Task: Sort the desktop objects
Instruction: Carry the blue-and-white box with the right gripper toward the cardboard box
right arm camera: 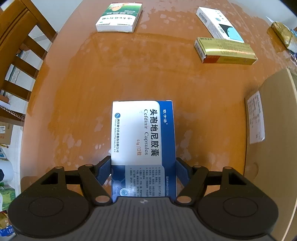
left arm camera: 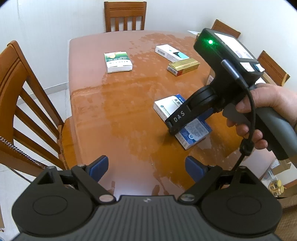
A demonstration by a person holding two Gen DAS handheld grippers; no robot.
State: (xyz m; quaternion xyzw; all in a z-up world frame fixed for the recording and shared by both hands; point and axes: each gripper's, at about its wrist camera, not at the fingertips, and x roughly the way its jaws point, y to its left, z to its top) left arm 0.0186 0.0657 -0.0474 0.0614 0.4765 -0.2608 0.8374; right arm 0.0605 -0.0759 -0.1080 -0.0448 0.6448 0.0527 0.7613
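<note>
A blue and white capsule box (right arm camera: 141, 133) lies flat on the orange wooden table (left arm camera: 111, 115), and the same box (left arm camera: 167, 104) shows at the right in the left wrist view. My right gripper (right arm camera: 143, 170) points straight down over it, both blue pads pressed against its long sides. A hand holds that right gripper (left arm camera: 191, 120). My left gripper (left arm camera: 146, 166) hovers above the near table edge, jaws wide apart with only bare table between them. Further back lie a green and white box (left arm camera: 118, 62), a white box with teal print (left arm camera: 171, 52) and a gold box (left arm camera: 182, 66).
A tan cardboard box with a white label (right arm camera: 269, 120) stands at the right of the table. A gold foil packet (right arm camera: 282, 34) lies at the far right. Wooden chairs stand at the far side (left arm camera: 125, 16) and at the left (left arm camera: 18, 92).
</note>
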